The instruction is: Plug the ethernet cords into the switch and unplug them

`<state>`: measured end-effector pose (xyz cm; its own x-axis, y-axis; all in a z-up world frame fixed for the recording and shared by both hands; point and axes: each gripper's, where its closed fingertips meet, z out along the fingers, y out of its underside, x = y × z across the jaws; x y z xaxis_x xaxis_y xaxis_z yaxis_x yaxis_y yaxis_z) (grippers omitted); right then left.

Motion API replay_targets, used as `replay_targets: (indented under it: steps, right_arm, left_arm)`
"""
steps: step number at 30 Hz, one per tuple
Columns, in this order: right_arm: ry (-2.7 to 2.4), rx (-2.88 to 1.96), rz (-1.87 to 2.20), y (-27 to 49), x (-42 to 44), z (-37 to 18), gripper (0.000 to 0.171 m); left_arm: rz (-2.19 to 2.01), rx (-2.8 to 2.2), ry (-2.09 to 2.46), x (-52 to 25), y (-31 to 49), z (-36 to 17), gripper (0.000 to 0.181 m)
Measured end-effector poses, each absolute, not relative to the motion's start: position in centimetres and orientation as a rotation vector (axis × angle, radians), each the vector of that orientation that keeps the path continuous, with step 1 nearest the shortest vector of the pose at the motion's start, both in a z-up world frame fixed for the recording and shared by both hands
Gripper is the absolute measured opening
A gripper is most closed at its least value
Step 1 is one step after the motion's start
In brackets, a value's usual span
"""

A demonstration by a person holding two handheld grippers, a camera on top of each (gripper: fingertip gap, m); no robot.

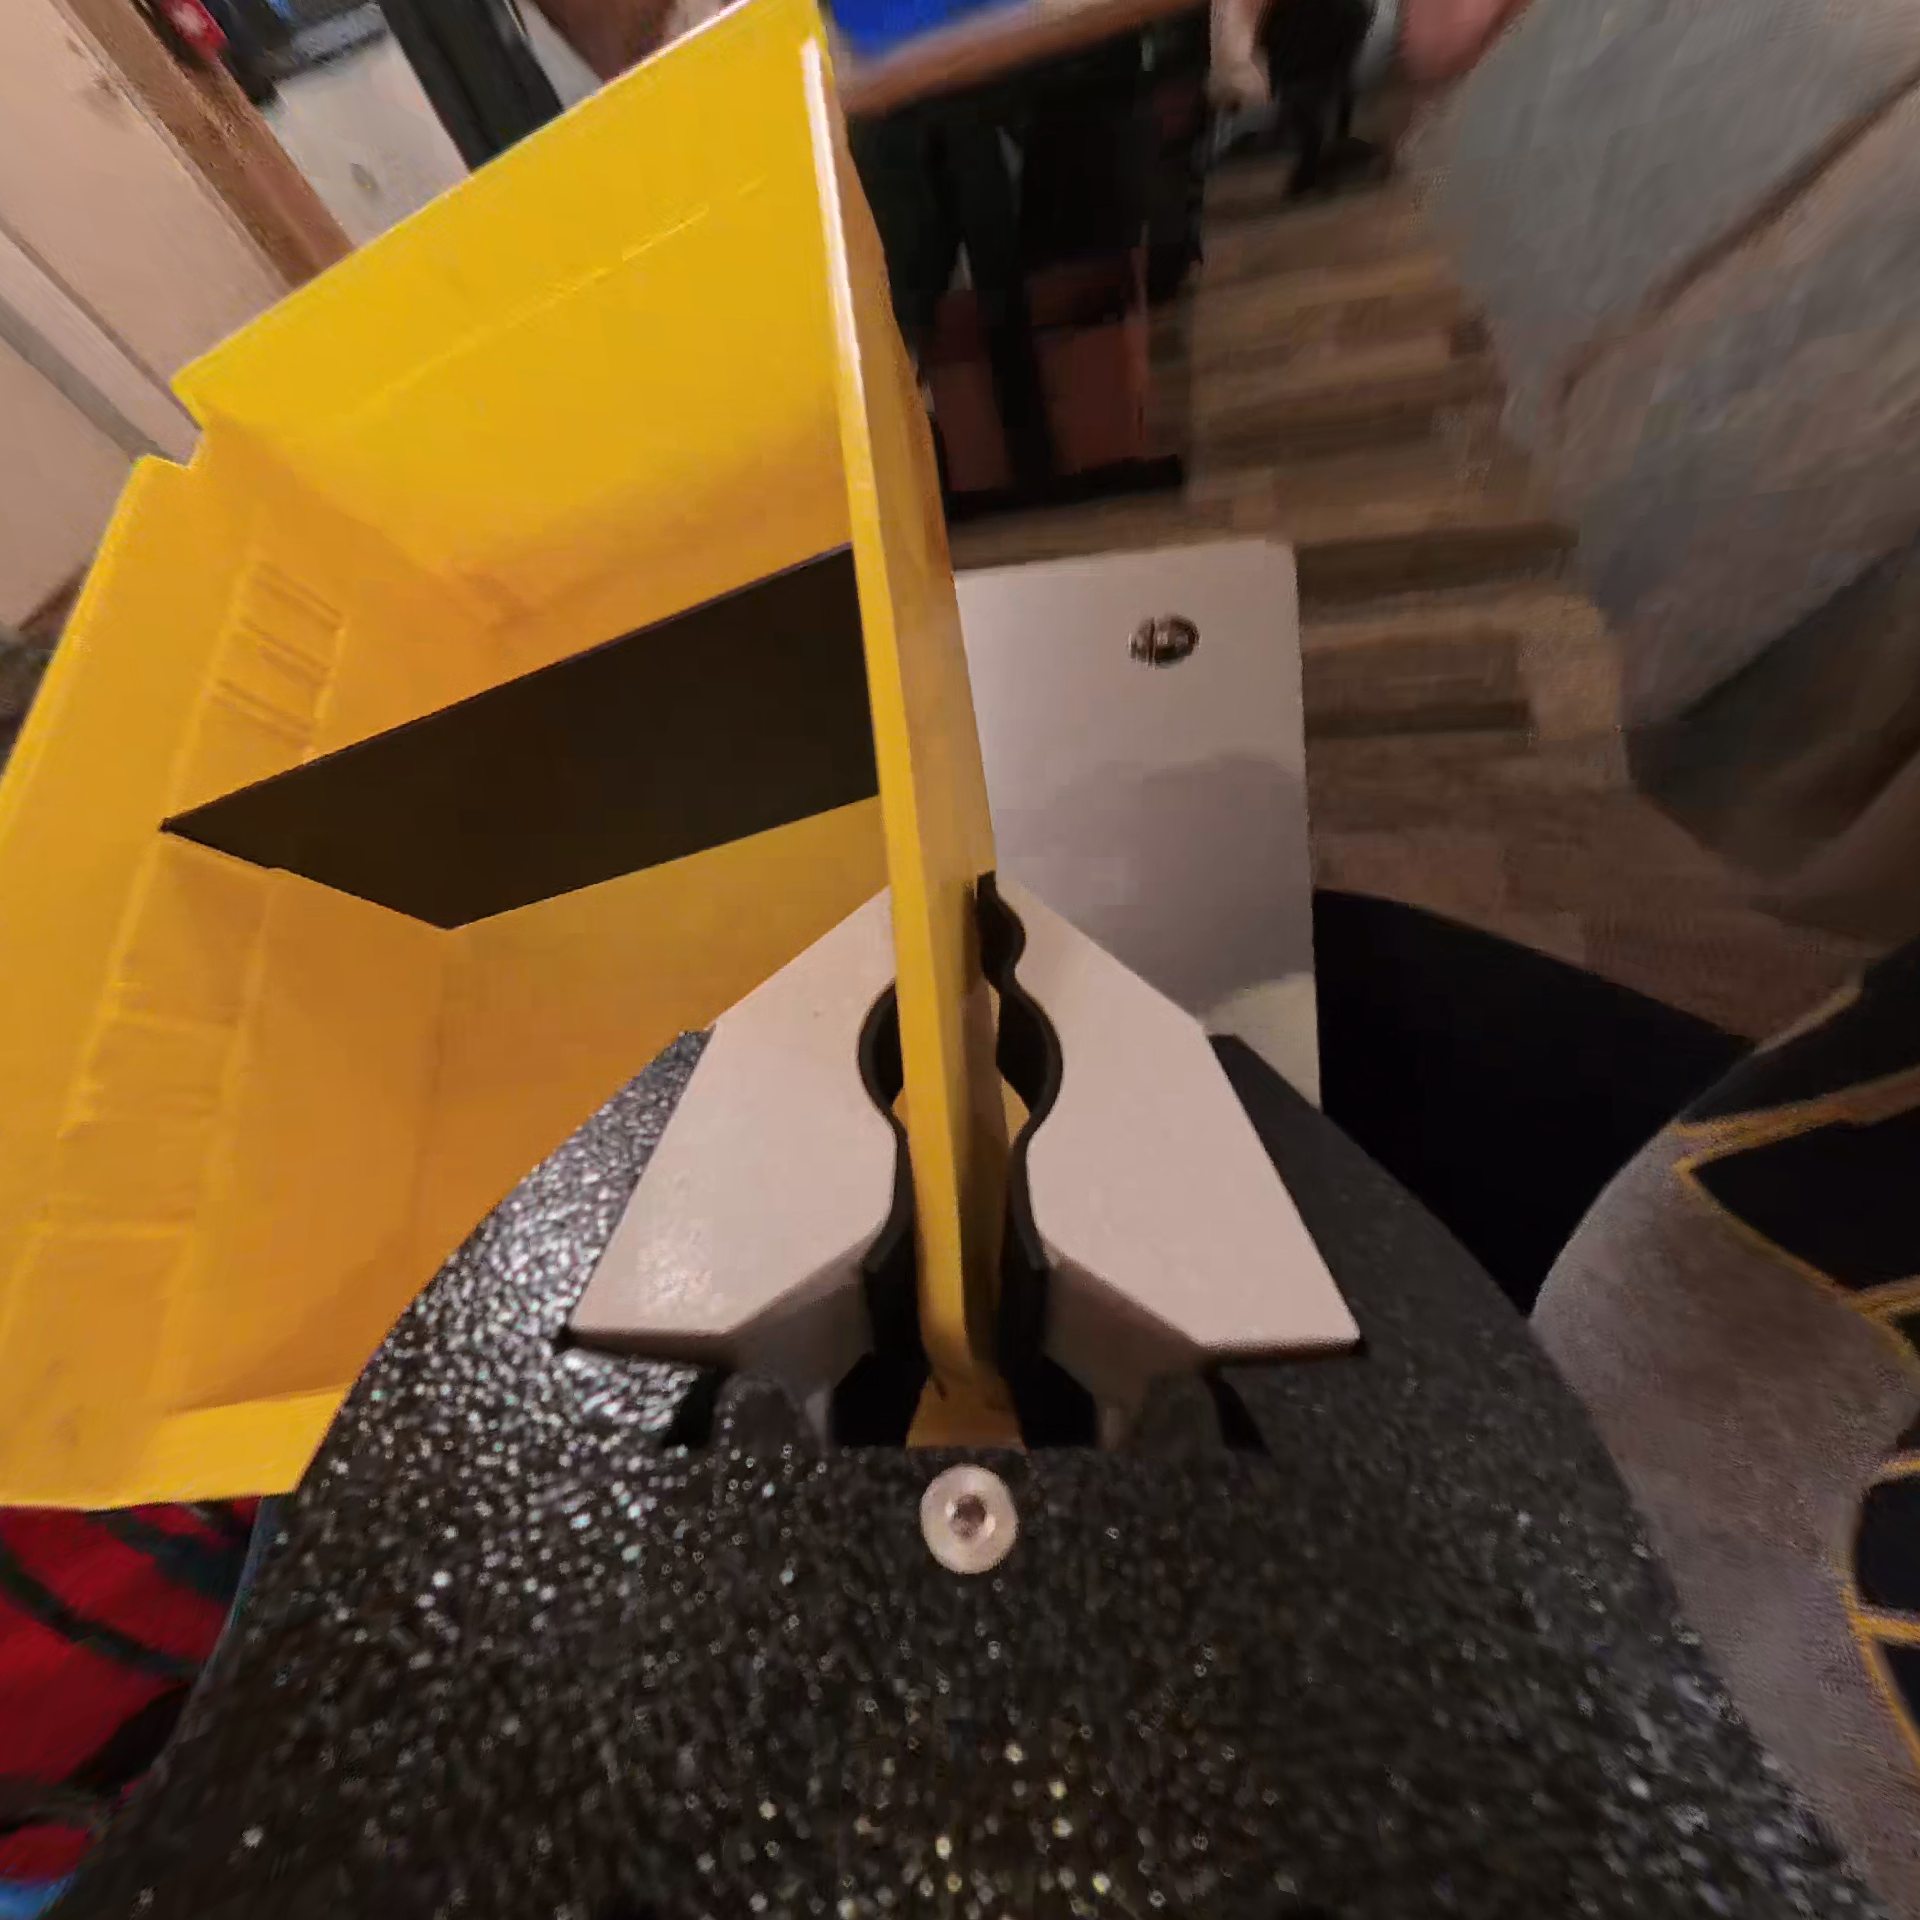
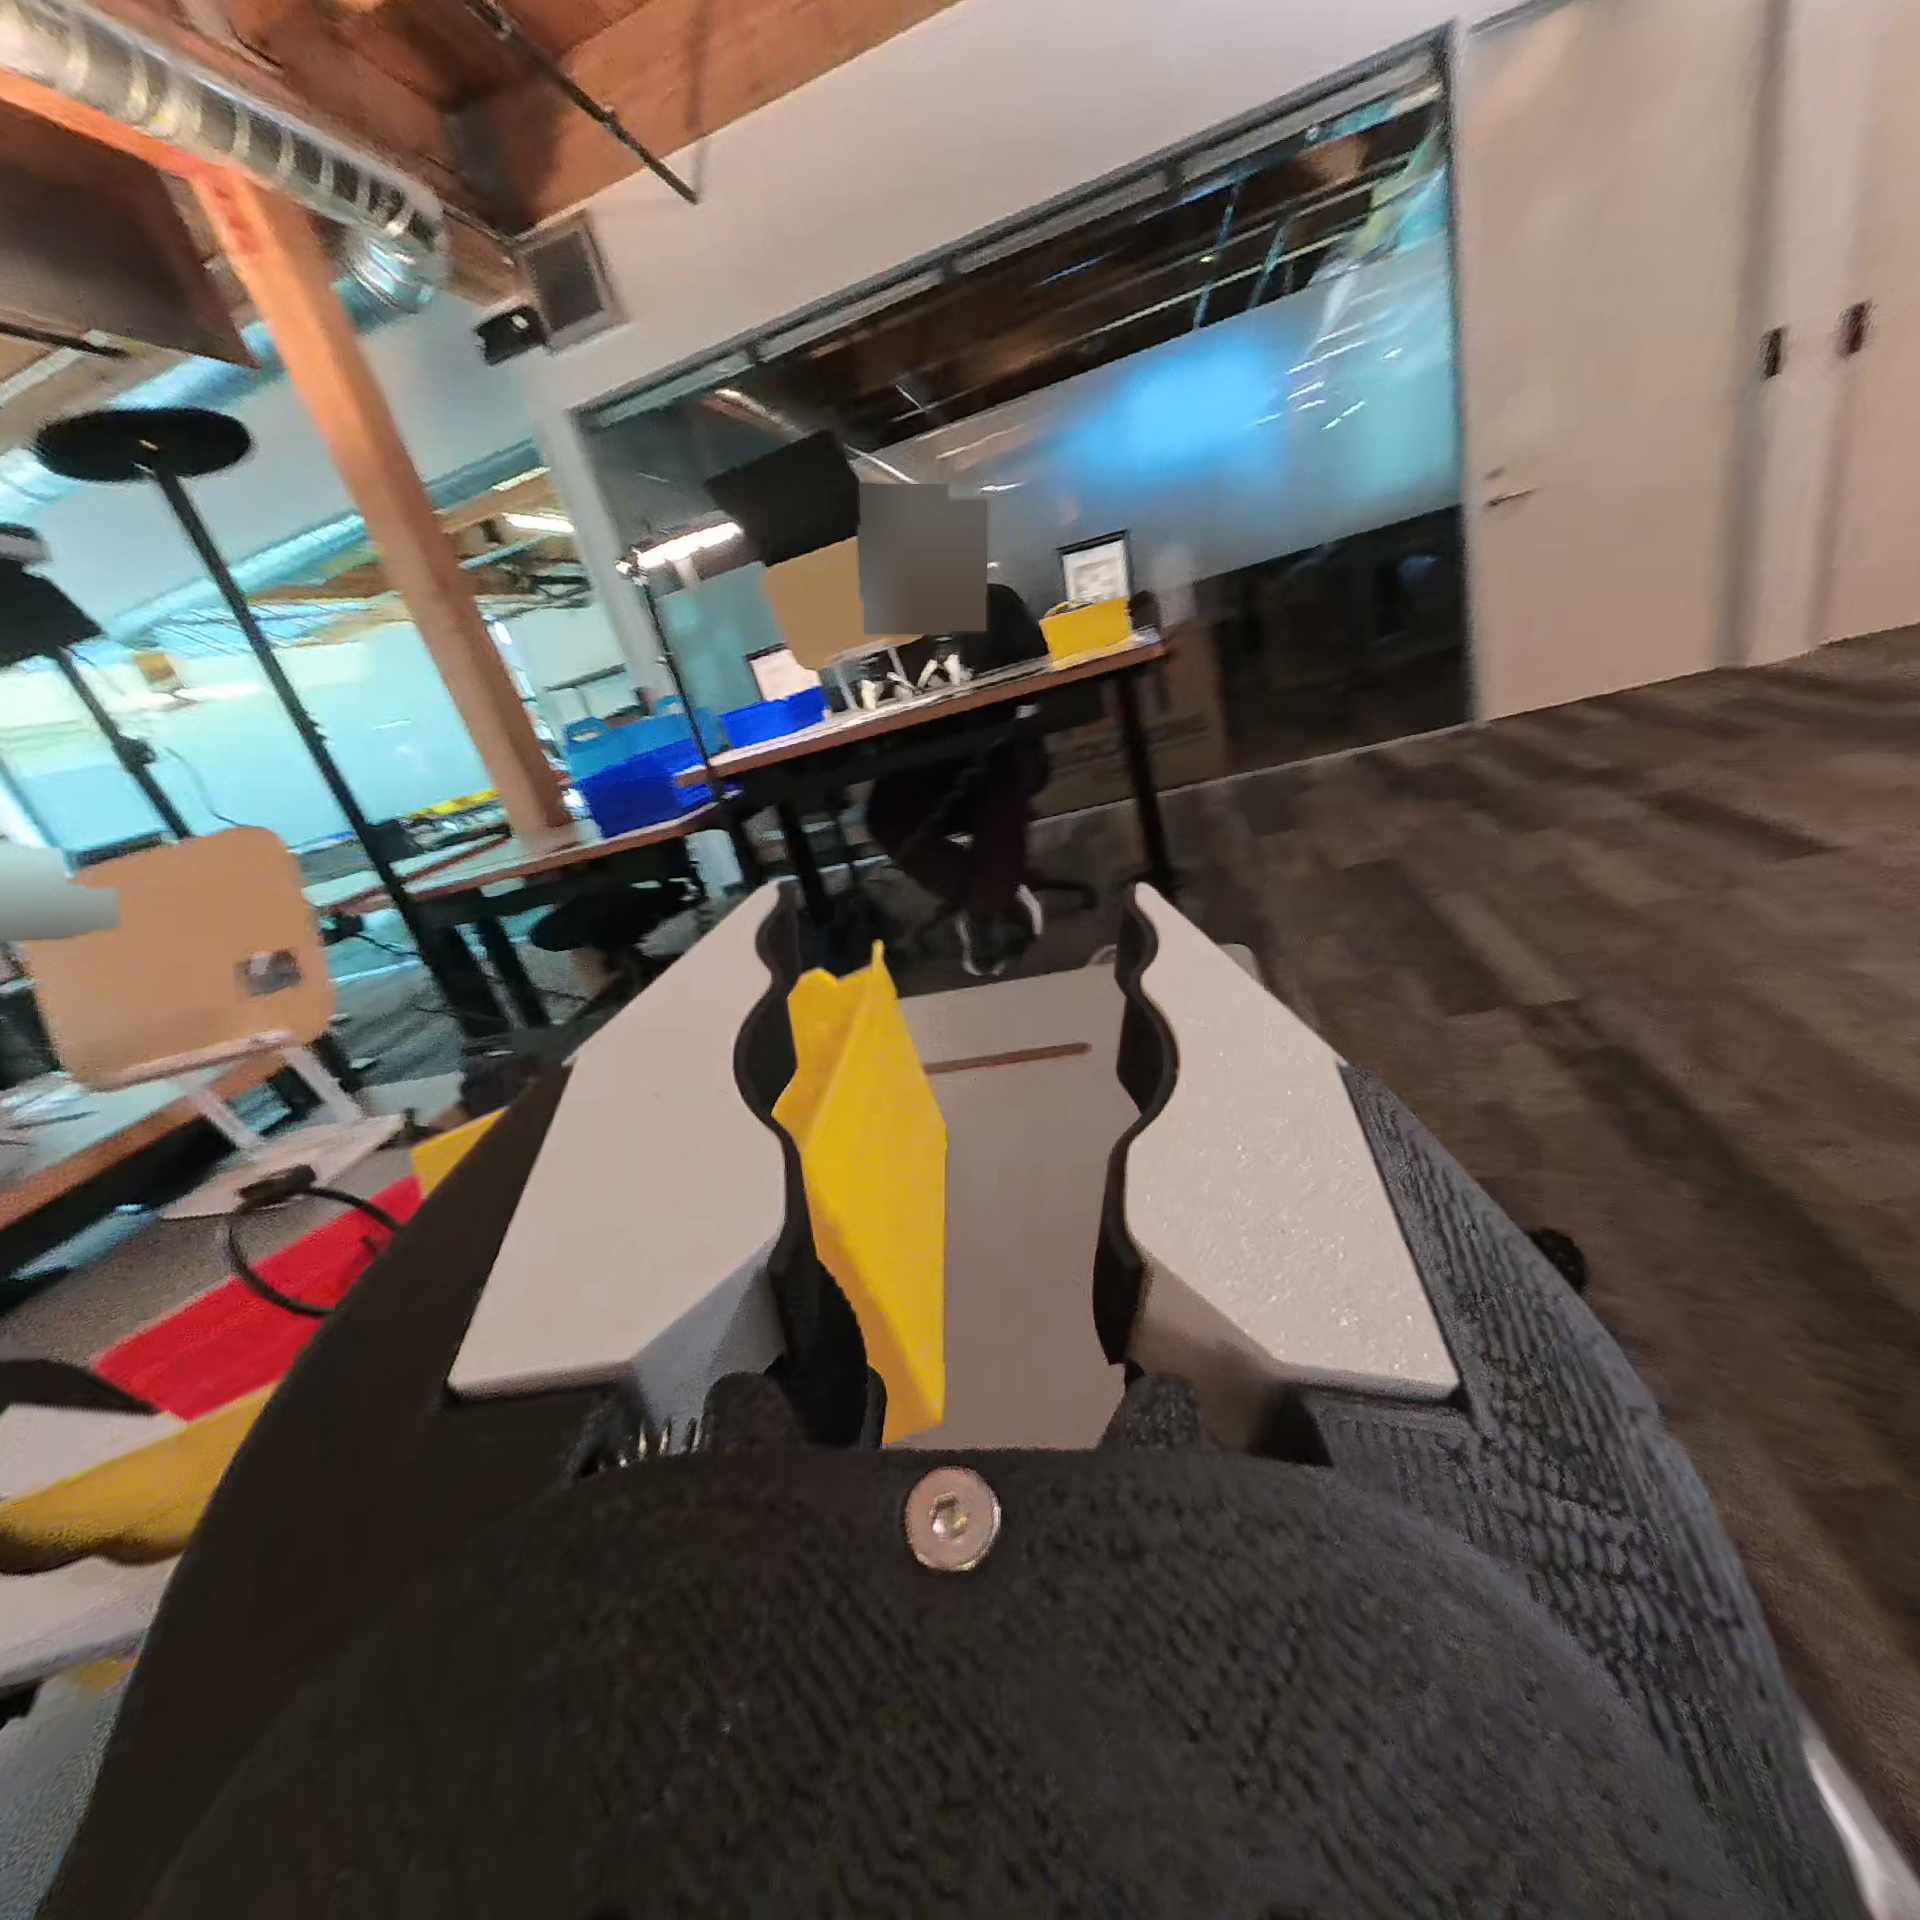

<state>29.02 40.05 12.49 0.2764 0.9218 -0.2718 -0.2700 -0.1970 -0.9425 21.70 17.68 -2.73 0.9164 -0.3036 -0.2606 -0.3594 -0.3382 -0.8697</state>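
In our left wrist view, the left gripper [image 1: 951, 1049] pinches the thin side wall of a bright yellow plastic bin [image 1: 436, 665], its jaws pressed against that wall. A dark rectangular slot in the bin hides whatever lies behind it. A pale metal plate [image 1: 1143, 790] with one screw stands beyond the fingers, and the striped carpet [image 1: 1382, 436] is smeared by motion. In our right wrist view, the right gripper [image 2: 951, 1039] has jaws spread, a yellow plastic edge [image 2: 868, 1174] lying against the left finger, untouched by the right one. We see neither ethernet cords nor switch; no writing reads clearly.
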Motion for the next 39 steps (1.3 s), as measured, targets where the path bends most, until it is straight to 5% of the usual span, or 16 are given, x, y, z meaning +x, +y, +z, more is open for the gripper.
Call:
replay_targets:
  steps: [1,35,39]
  right_arm:
    - [-0.681,-1.337,1.215,40.5,29.3,12.2,0.060]
    - [-0.820,-1.439,1.360,40.2,25.2,8.1,0.057]
    - [-0.854,-1.456,1.341,39.9,24.6,7.6,0.057]
  left_arm:
    - [0.093,-1.983,0.502,21.7,18.3,-4.0,0.005]
    - [0.142,-2.080,0.294,19.5,27.3,-13.9,0.004]
    - [0.057,-2.030,0.328,20.9,26.0,-11.9,0.039]
